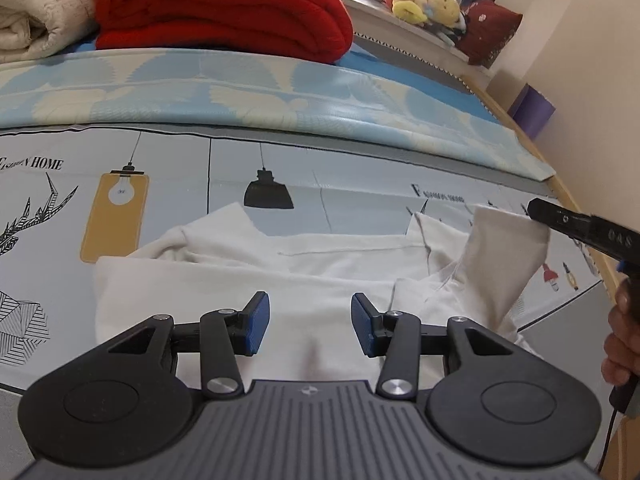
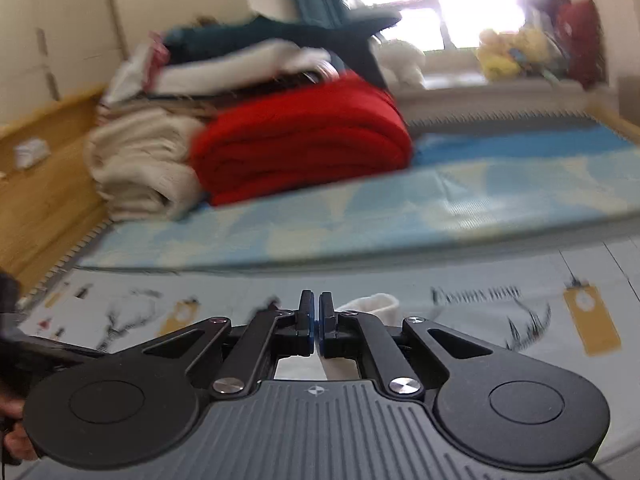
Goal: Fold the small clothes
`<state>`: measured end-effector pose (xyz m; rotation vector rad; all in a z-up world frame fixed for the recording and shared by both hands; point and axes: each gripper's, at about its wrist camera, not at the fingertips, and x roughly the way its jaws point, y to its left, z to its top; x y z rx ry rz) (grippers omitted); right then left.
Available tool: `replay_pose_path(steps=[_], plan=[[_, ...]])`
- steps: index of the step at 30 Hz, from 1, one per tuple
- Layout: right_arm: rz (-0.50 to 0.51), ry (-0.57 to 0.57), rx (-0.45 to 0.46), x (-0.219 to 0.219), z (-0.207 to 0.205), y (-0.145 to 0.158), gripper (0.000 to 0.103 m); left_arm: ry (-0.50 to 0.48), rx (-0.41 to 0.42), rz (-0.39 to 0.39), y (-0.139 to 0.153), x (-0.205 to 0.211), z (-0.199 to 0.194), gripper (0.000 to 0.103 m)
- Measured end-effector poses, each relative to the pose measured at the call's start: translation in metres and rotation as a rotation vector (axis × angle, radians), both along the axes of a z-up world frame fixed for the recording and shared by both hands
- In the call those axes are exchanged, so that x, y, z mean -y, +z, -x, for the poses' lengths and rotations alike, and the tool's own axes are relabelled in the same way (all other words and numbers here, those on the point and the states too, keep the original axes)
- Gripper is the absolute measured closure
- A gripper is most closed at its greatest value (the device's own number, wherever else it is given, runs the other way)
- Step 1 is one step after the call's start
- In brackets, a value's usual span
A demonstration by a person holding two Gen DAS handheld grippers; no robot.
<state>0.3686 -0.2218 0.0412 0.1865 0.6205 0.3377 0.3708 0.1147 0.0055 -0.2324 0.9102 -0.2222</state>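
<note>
White cotton garment (image 1: 248, 280) lies spread on the pale printed bed sheet (image 1: 176, 168). Over its middle the left gripper (image 1: 310, 320) hangs open, touching nothing. To the right, the right gripper (image 1: 538, 214) is pinched shut on a lifted flap of white cloth (image 1: 508, 256). Its hold looks shallow, so the flap may slip out, or the unpinned garment may drag.

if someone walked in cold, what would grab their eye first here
Probably the red blanket, folded thick at the back of the bed beside a cream quilt. Next, the white garment spread on the lamp-print sheet, with the right claw shut on one part of it and lifting that off the sheet. The left claw hangs open over the garment's middle.
</note>
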Motion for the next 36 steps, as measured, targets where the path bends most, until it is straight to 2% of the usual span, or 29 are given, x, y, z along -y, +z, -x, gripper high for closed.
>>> replay_pose_path(steps=[3,6,8,10,12,14,16,18,19,21,23,24,25,28,29,30,32,36], plan=[[-0.094,-0.018,-0.033,0.014,-0.009,-0.005,0.102,0.014,0.001,0.018,0.0,-0.007,0.0,0.053],[-0.166,0.155,0.009,0.008,-0.003,0.001,0.103,0.011,0.042,0.071,0.006,-0.015,0.001,0.054],[-0.252,0.296,0.05,0.003,0.004,0.01,0.103,-0.026,0.085,0.109,0.014,-0.013,0.005,0.054],[-0.255,0.333,0.091,0.001,0.008,0.02,0.103,-0.061,0.116,0.116,0.02,-0.008,0.008,0.054],[-0.184,0.245,0.066,0.006,0.0,0.017,0.103,-0.092,0.118,0.09,0.021,-0.002,0.011,0.054],[-0.084,0.029,-0.015,0.021,-0.015,0.003,0.098,-0.104,0.104,0.055,0.017,0.003,0.011,0.054],[-0.017,-0.175,-0.146,0.047,-0.028,-0.017,0.088,-0.096,0.084,0.032,0.012,0.003,0.009,0.054],[0.012,-0.35,-0.314,0.075,-0.038,-0.041,0.082,-0.082,0.068,0.034,0.009,0.0,0.008,0.054],[0.004,-0.393,-0.376,0.087,-0.038,-0.05,0.081,-0.073,0.063,0.042,0.009,-0.002,0.008,0.054],[-0.036,-0.411,-0.474,0.1,-0.035,-0.067,0.078,-0.063,0.058,0.054,0.008,-0.003,0.006,0.054],[-0.129,-0.39,-0.505,0.1,-0.027,-0.073,0.077,-0.064,0.057,0.061,0.008,-0.003,0.005,0.054],[-0.167,-0.368,-0.508,0.098,-0.027,-0.073,0.072,-0.066,0.058,0.06,0.008,-0.001,0.004,0.054],[-0.172,-0.347,-0.507,0.095,-0.027,-0.073,0.066,-0.071,0.059,0.06,0.008,0.0,0.004,0.054],[-0.086,-0.32,-0.469,0.079,-0.024,-0.074,0.068,-0.092,0.067,0.062,0.007,0.007,0.004,0.054],[-0.069,-0.31,-0.452,0.075,-0.023,-0.073,0.074,-0.101,0.071,0.063,0.007,0.009,0.004,0.054],[-0.059,-0.29,-0.429,0.07,-0.025,-0.068,0.102,-0.111,0.076,0.064,0.007,0.012,0.005,0.054],[-0.067,-0.217,-0.321,0.064,-0.022,-0.054,0.103,-0.134,0.088,0.07,0.008,0.017,0.006,0.054],[-0.053,0.05,-0.058,0.034,-0.004,-0.014,0.103,-0.175,0.12,0.099,0.011,0.024,0.008,0.053]])
